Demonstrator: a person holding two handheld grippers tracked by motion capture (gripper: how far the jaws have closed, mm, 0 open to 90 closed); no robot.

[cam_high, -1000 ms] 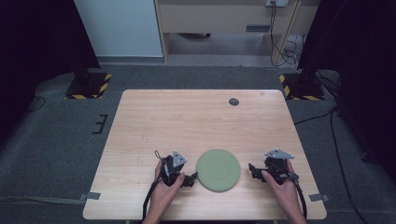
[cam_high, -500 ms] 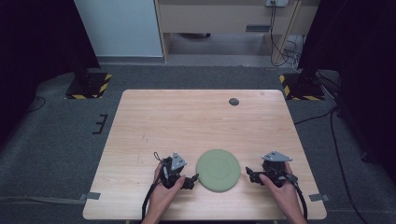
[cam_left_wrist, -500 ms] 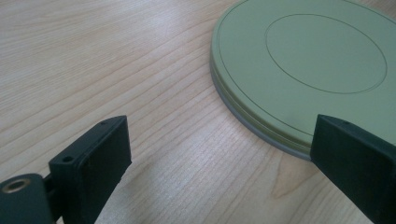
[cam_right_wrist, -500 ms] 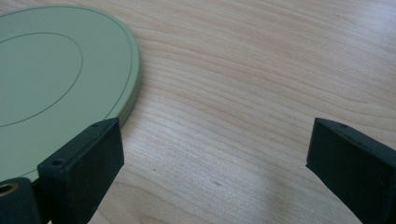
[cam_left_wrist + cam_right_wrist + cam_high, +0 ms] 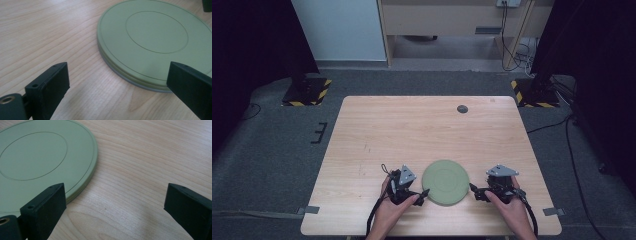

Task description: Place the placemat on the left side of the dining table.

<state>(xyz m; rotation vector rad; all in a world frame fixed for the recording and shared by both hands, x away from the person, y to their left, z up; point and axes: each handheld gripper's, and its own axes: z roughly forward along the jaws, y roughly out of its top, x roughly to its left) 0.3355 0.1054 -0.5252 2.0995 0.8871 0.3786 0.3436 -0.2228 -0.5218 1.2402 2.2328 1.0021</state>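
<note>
On the near edge of the wooden tabletop, the left tongs and right tongs both stood wide apart, flanking a flat green disc (two stacked, judging by its rim) lying between them. Far back sat a small dark round object.

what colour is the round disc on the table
Pale green disc, clearest in the left gripper view.
</note>
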